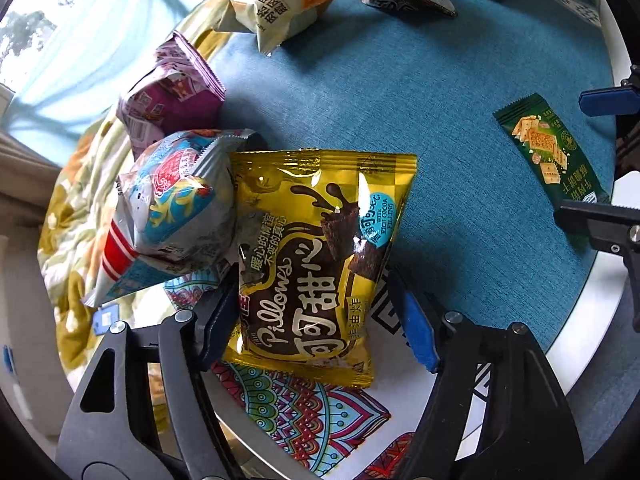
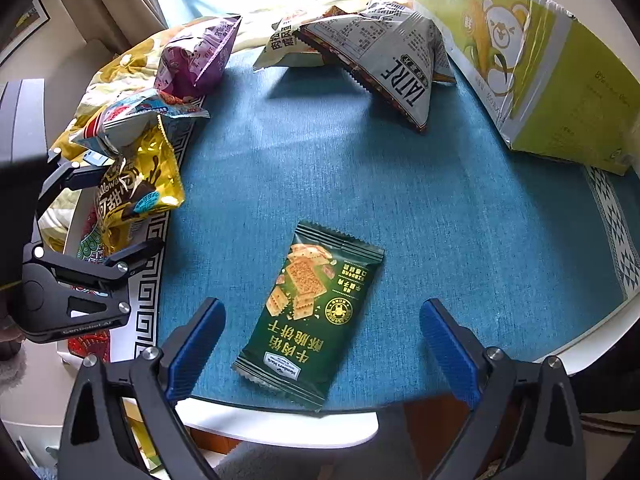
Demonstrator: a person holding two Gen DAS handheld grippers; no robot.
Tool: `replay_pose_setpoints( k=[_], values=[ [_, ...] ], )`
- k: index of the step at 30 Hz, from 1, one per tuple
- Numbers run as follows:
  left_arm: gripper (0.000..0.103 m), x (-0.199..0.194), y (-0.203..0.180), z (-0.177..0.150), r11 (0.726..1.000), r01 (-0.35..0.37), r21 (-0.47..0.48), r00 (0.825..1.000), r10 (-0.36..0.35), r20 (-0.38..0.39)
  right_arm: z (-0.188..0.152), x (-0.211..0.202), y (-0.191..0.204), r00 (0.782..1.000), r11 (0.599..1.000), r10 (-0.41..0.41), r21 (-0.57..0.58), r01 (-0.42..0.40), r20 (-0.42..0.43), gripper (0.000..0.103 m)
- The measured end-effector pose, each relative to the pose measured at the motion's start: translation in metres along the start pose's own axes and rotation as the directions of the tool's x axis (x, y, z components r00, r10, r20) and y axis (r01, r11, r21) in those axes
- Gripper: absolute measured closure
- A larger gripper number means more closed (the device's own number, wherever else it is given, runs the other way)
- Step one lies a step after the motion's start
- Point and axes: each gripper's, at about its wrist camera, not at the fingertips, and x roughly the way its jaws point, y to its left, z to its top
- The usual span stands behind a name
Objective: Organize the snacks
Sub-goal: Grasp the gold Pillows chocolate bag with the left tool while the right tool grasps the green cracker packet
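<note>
Nearest the left wrist camera, the left gripper (image 1: 316, 316) straddles the lower half of a yellow Pillows packet (image 1: 316, 256); its left finger touches the packet's edge, while the blue pad (image 1: 418, 330) on the right stands a little off it, so the jaws are not clamped on it. That packet lies partly on a patterned cloth (image 1: 304, 412) and partly on the blue mat (image 1: 400, 92). Just left of it, touching, sits a puffed blue-and-red bag (image 1: 176, 208), with a purple bag (image 1: 172, 96) behind and a pale orange bag (image 1: 276, 4) further back. Toward the right, a green cracker packet (image 2: 310, 312) lies flat on the mat near the round table's front edge (image 2: 280, 424), well apart from the others. The right gripper (image 2: 324, 348) hangs over it, jaws spread wide on either side without touching. Behind stand a grey TATRE bag (image 2: 396, 60) and, rightmost, a green carton (image 2: 560, 92).
</note>
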Motion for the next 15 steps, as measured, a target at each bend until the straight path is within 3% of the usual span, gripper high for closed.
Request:
replay_pose_setpoints(
  k=[3,9,15],
  values=[
    [0.050,-0.001,0.004,-0.002,0.999,0.048,-0.017,0.999,-0.048,-0.005,-0.003,0.002,0.004,1.000,1.000,-0.007,-0.021,0.007,0.000,0.006],
    [0.052,-0.001,0.002,-0.002,0.998,0.034,-0.046,0.999,-0.035,-0.013,-0.006,0.011,0.009,1.000,0.999,-0.012,-0.036,0.012,-0.009,0.007],
    [0.052,-0.004,-0.006,-0.005,0.995,0.062,-0.079,0.998,-0.062,0.000,-0.004,0.013,0.005,1.000,1.000,-0.019,-0.022,0.019,0.006,0.018]
  ],
)
